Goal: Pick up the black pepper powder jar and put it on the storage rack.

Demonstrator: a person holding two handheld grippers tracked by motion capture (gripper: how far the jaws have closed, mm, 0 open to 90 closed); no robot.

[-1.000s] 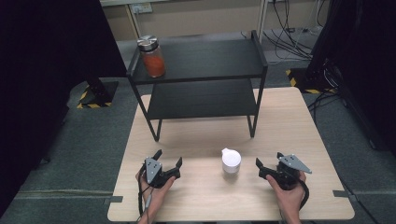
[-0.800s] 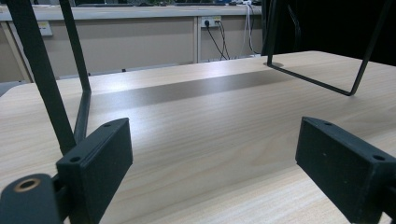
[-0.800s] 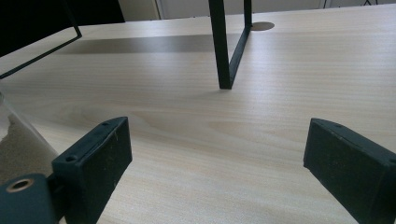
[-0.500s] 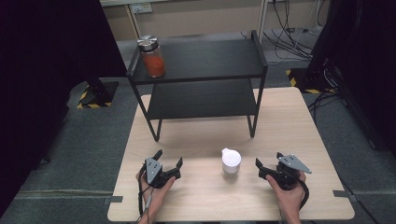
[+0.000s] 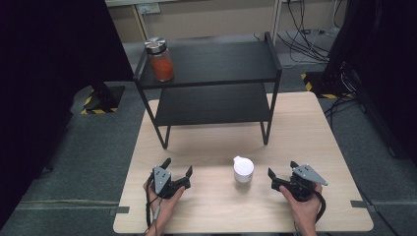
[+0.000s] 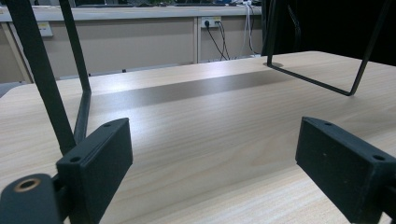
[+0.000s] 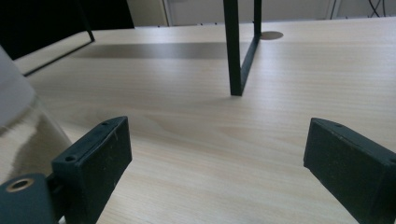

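A small white lidded cup point(image 5: 243, 169) stands on the wooden table point(image 5: 305, 128) near its front, between my two grippers. My left gripper point(image 5: 178, 168) rests at the front left, jaws wide open and empty. To the right of the cup, my right gripper point(image 5: 282, 170) is open too, nothing between its jaws. The cup's white side point(image 7: 14, 95) edges into the right gripper view at the left. On the top shelf of a black metal rack point(image 5: 216, 64), at its left end, sits a jar point(image 5: 160, 60) of orange contents with a metal lid.
The rack's legs point(image 6: 51, 88) stand ahead of my left gripper, and one leg point(image 7: 233, 51) stands ahead of the right. The rack's lower shelf point(image 5: 211, 104) is bare. Cables point(image 5: 310, 24) lie on the floor beyond the table.
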